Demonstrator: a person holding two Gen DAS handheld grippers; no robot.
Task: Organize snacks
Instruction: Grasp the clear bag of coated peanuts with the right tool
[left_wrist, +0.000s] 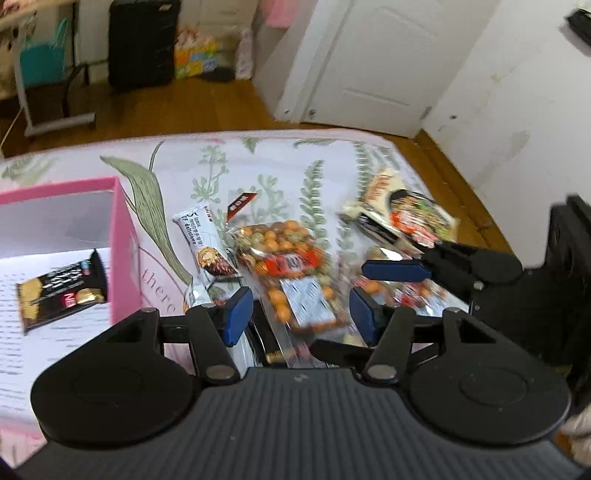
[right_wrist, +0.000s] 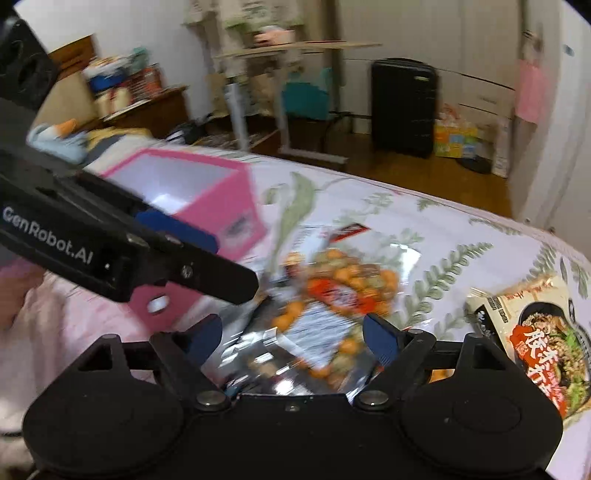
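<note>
Left wrist view: clear crinkly bag of orange and green coated nuts (left_wrist: 291, 266) lies on floral bedspread (left_wrist: 280, 166), beside pink box (left_wrist: 123, 236). Left gripper (left_wrist: 301, 314) half-open, empty; right gripper (right_wrist: 299, 338) wide, empty. Light, slippery; pinch its sealed edge.

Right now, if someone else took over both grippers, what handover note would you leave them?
Left gripper: open, empty, over the clear bag of orange snack balls.
Right gripper: open wide, empty, above the same bag.
Pink box: on the bedspread, one dark snack packet inside.
Left out: white snack bar beside the box, snack-ball bag, noodle packet.
</note>
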